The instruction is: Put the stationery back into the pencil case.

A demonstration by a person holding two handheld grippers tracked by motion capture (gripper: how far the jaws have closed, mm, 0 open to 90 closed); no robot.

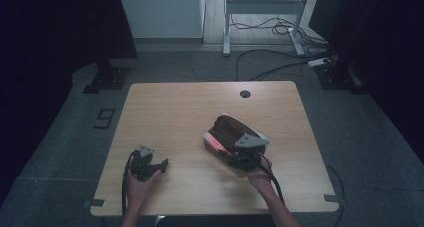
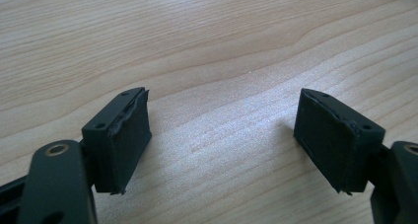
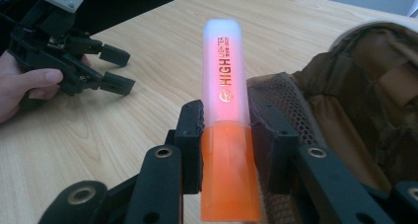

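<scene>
Right gripper (image 3: 226, 135), lower centre of its own view, pinches an orange highlighter pen with translucent cap (image 3: 224, 86) between both pads. At right, just beside it, lies an open brown fabric pouch (image 3: 355, 86). Upper left, the left gripper (image 3: 106, 68) rests on the light wooden table (image 3: 162, 51), jaws spread, nothing between.

Orange highlighter (image 3: 226, 120) (translucent cap on), raised beside open brown pouch (image 3: 355, 100)

My desk (image 1: 175, 107) is pale wood on a grey floor (image 1: 50, 137); beyond it stand a white wall (image 1: 160, 12), a metal frame (image 1: 260, 7) and loose cables (image 1: 270, 62).
</scene>
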